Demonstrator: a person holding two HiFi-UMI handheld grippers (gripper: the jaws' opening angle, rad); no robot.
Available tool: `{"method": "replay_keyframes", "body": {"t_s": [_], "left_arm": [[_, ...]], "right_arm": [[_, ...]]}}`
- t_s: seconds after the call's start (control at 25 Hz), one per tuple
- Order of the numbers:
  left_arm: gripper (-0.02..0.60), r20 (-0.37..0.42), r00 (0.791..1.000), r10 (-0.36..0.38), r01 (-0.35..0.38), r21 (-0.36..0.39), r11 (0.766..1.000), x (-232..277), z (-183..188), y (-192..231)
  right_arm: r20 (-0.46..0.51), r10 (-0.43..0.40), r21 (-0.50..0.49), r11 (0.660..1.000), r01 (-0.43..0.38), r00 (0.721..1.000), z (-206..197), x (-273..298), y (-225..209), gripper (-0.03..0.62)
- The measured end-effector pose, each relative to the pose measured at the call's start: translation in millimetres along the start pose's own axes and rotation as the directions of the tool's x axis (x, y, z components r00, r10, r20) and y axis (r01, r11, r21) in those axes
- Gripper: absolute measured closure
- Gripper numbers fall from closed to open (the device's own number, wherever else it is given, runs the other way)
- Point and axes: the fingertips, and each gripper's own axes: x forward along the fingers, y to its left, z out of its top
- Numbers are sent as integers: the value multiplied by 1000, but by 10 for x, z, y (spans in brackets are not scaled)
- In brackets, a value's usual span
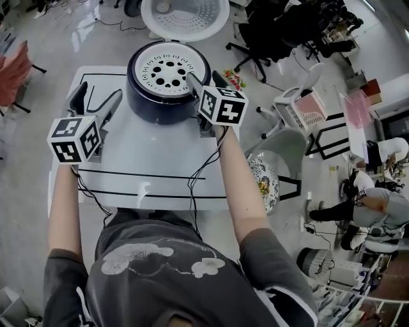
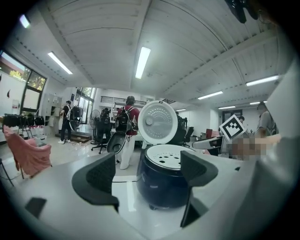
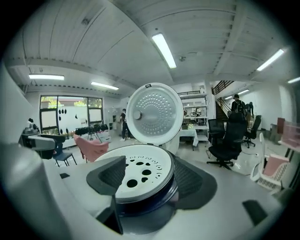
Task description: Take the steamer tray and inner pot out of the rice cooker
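A dark blue rice cooker (image 1: 153, 102) (image 2: 161, 187) stands at the far side of the white table (image 1: 153, 159), its lid (image 1: 185, 16) (image 3: 153, 112) swung open behind it. A white steamer tray (image 1: 167, 70) (image 2: 166, 154) (image 3: 140, 176) with round holes sits in its top; the inner pot is hidden under it. My right gripper (image 1: 204, 78) (image 3: 150, 180) is open and straddles the cooker's right rim, one jaw over the tray and the other outside the body. My left gripper (image 1: 99, 94) (image 2: 147, 180) is open and empty, to the left of the cooker and apart from it.
Black cables (image 1: 198, 172) trail across the table toward me. A grey chair (image 1: 287, 150) and a patterned stool (image 1: 263, 182) stand just off the table's right edge. A white basket chair (image 1: 297, 108) and black office chairs (image 1: 268, 35) are further right.
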Motion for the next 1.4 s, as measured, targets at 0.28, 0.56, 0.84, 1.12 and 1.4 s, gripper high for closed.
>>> {"method": "replay_keyframes", "body": {"t_s": [0.28, 0.56, 0.84, 1.12, 1.4], "left_arm": [[155, -34, 997, -66, 65, -33, 997, 364, -82, 191], [155, -74, 988, -133, 132, -30, 991, 570, -147, 333], [155, -95, 984, -153, 150, -35, 988, 852, -307, 398], [155, -104, 977, -184, 182, -32, 983, 1045, -403, 231], [155, -109, 973, -202, 203, -3, 979, 972, -321, 137]], "right_arm": [[-179, -65, -215, 976, 25, 982, -115, 446, -112, 263], [-275, -139, -276, 959, 60, 951, -230, 695, -245, 269], [-306, -190, -310, 946, 92, 933, -319, 877, -369, 349], [-314, -289, -376, 913, 161, 905, -326, 889, -536, 453], [-305, -280, -323, 930, 177, 910, -161, 820, -448, 474]]}}
